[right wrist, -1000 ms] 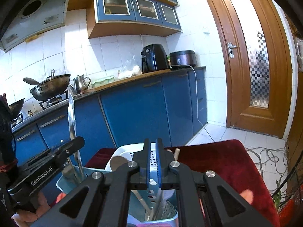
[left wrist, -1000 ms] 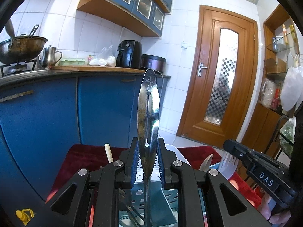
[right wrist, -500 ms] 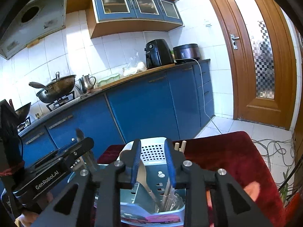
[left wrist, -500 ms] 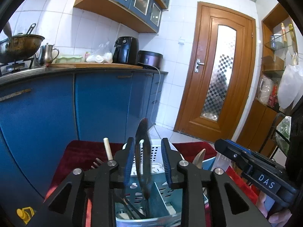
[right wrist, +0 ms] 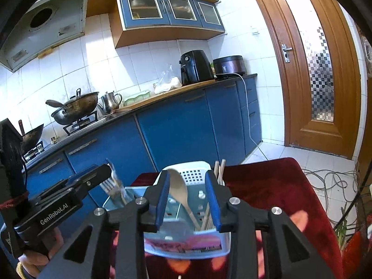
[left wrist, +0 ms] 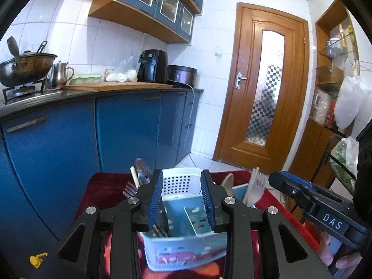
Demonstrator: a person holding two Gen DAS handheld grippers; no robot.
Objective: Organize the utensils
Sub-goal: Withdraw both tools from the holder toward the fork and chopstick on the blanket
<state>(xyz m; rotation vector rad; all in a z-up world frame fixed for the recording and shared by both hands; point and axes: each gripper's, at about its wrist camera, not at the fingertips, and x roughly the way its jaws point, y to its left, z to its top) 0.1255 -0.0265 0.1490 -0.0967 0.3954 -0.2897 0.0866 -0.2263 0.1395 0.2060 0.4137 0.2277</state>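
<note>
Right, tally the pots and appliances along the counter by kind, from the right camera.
woks: 2
kettle: 1
air fryer: 1
rice cooker: 1
total: 5

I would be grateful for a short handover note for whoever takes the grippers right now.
Left gripper: open and empty, above the utensil caddy.
Right gripper: jaws opening, gripping nothing; the wooden spoon shows between its fingers but stands free in the caddy.
In the caddy, on the red cloth: metal utensils at its left end, wooden spoon and chopsticks further right, white plastic fork at the right end.
Done: these pieces are slotted in.
Left: no loose utensil is in view; check around the cloth.
</note>
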